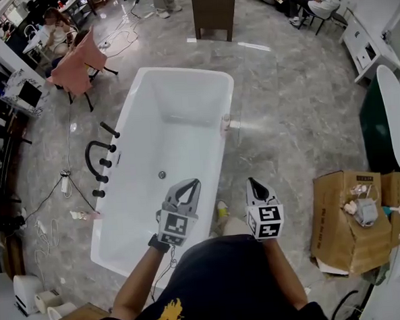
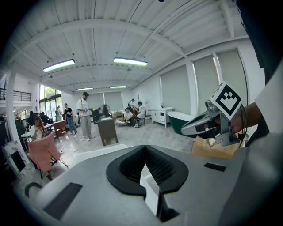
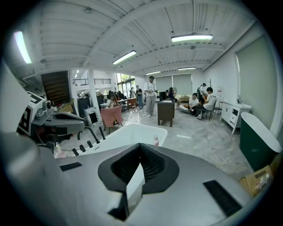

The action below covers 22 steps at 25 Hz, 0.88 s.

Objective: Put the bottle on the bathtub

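Note:
A small pale pink bottle point(image 1: 226, 123) stands upright on the right rim of the white bathtub point(image 1: 139, 214); the right gripper view shows the bottle point(image 3: 155, 141) just beyond the jaws. My left gripper point(image 1: 193, 185) hovers over the tub's near end, its jaws pressed together with nothing between them point(image 2: 144, 148). My right gripper point(image 1: 251, 182) hangs beside the tub's right wall, well short of the bottle, also shut and empty point(image 3: 139, 145). Each gripper appears in the other's view: the right gripper point(image 2: 208, 121), and the left gripper point(image 3: 57, 121).
Black tap fittings point(image 1: 100, 159) line the tub's left rim. An open cardboard box point(image 1: 352, 221) stands at the right, with a dark green tub point(image 1: 380, 121) behind it. A pink-draped chair point(image 1: 79, 62), a dark cabinet point(image 1: 214, 9), floor cables and several people are farther back.

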Each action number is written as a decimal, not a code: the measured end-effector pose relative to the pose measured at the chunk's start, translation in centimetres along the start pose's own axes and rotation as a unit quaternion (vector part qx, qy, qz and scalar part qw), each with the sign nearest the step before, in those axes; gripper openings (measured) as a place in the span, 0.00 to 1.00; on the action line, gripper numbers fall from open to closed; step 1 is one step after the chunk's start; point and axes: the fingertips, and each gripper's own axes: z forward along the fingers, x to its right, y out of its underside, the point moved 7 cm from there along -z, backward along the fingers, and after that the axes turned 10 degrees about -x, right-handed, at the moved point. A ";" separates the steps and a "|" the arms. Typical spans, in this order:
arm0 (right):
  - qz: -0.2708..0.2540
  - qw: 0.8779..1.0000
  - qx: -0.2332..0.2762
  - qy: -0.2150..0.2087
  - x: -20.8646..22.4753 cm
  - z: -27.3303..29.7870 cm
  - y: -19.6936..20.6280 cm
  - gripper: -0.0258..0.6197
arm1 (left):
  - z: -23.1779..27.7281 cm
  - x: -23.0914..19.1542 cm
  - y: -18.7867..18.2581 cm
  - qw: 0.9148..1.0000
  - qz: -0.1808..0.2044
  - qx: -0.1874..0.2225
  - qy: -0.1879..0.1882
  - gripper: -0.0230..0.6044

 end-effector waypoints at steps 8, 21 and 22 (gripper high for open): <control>-0.003 1.000 -0.006 0.001 0.1 -0.1 0.6 0.04 | 0.2 0.2 0.3 1.000 -0.018 0.007 0.001 0.07; -0.008 0.999 -0.019 0.038 0.6 -1.0 2.4 0.04 | 2.3 1.2 5.7 0.998 -0.048 -0.032 -0.013 0.07; -0.014 0.999 -0.016 0.042 0.4 -1.2 2.5 0.04 | 1.9 1.4 6.2 0.998 -0.048 -0.037 -0.014 0.07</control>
